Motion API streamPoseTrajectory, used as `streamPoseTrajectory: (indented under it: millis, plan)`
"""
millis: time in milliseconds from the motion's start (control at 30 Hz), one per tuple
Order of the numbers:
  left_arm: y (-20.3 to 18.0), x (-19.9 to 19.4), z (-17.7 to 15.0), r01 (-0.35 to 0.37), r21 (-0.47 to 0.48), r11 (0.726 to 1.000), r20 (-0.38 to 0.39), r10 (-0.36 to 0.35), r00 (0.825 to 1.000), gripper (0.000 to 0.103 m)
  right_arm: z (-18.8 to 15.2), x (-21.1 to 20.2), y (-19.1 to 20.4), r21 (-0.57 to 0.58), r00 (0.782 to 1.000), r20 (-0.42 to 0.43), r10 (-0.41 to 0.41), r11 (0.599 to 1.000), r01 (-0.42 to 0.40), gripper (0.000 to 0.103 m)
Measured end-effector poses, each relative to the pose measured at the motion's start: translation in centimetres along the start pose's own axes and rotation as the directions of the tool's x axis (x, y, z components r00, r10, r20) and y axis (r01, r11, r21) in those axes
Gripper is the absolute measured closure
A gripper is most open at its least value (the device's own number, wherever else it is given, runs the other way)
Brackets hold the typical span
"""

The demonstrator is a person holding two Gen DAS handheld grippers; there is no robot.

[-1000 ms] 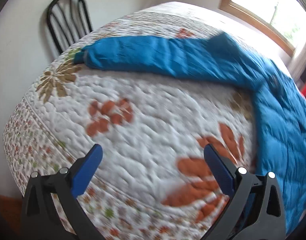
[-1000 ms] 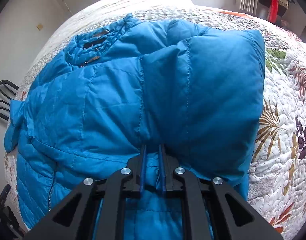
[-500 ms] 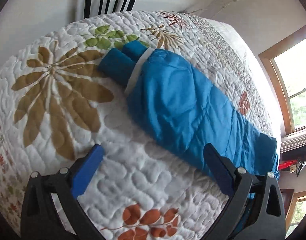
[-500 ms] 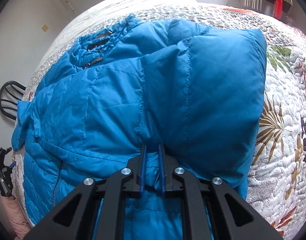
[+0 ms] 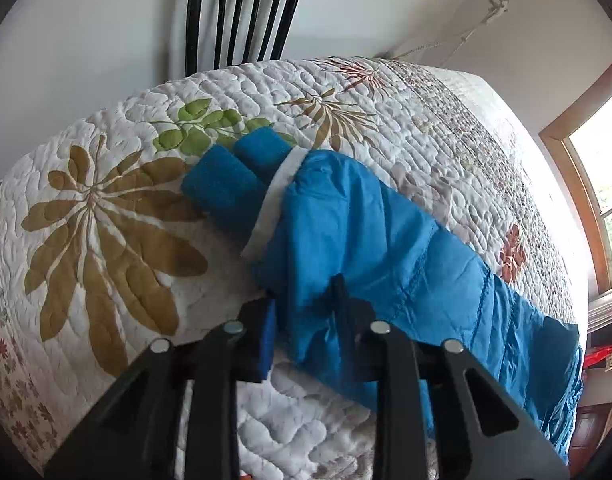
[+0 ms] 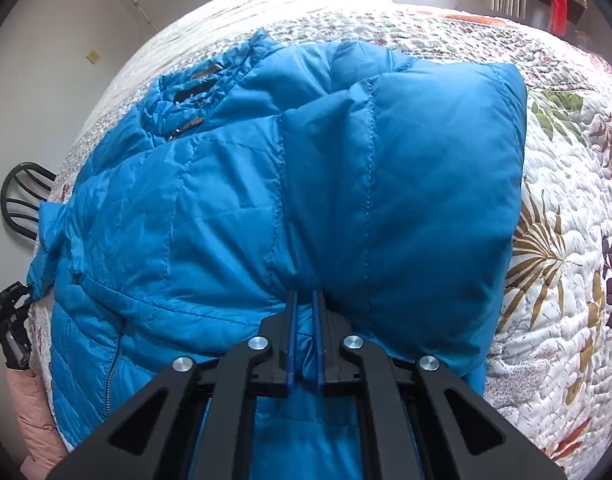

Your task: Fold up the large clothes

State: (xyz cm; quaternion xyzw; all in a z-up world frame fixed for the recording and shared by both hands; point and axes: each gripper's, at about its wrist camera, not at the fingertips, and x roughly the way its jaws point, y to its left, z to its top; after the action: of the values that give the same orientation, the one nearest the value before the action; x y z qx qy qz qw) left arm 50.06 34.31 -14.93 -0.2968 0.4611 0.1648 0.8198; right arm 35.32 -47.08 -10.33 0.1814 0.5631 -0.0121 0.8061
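Puffer jacket (image 6: 266, 200) spread on quilted bed (image 5: 106, 216). Left gripper (image 5: 304, 304) pinches sleeve (image 5: 365, 240) near cuff (image 5: 230, 184), 11 o'clock. Right gripper (image 6: 304, 300) clamps folded panel. Best lift sleeve high, lay flat across body.

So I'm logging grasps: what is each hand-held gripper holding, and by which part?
Left hand-held gripper pinches the blue jacket's sleeve near the cuff; right hand-held gripper grips the jacket by a fold at its near edge.

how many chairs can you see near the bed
1, as far as the views show: a black slat-back chair against the wall past the quilt's edge; the right wrist view shows it at left. Others may be hidden.
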Motion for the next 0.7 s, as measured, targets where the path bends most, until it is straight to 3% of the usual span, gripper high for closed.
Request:
streamPoseTrajectory:
  millis: [167,267,467,567,700]
  plan:
    - [-0.3,-0.8,-0.1,0.021,0.014,1.000,0.033,-0.021,0.999,0.093,-0.2,-0.1,-0.5,0.018,0.999,0.004,0.032,0.999,-0.032,0.098]
    - [-1.1,-2.8,-0.3,0.031,0.045,0.998,0.092,-0.035,0.995,0.094,-0.1,-0.2,-0.5,0.010,1.000,0.003,0.029,1.000,-0.029,0.098]
    - [-5.6,-8.7,-1.5,0.049,0.191,0.980,0.237,-0.095,0.967,0.094,-0.2,-1.3,-1.1,0.015,0.998,0.026,0.056,0.998,-0.057,0.098]
    - [-9.8,-11.7,-3.4,0.105,0.323,0.940,0.267,-0.197,0.943,0.095,-0.6,-2.8,-1.8,0.016,0.995,0.066,0.072,0.997,-0.074,0.096]
    - [-18.0,-14.1,-8.1,0.192,0.506,0.841,0.220,-0.341,0.914,0.094,-0.7,-4.7,-3.0,0.031,0.992,0.110,0.067,0.997,-0.071,0.095]
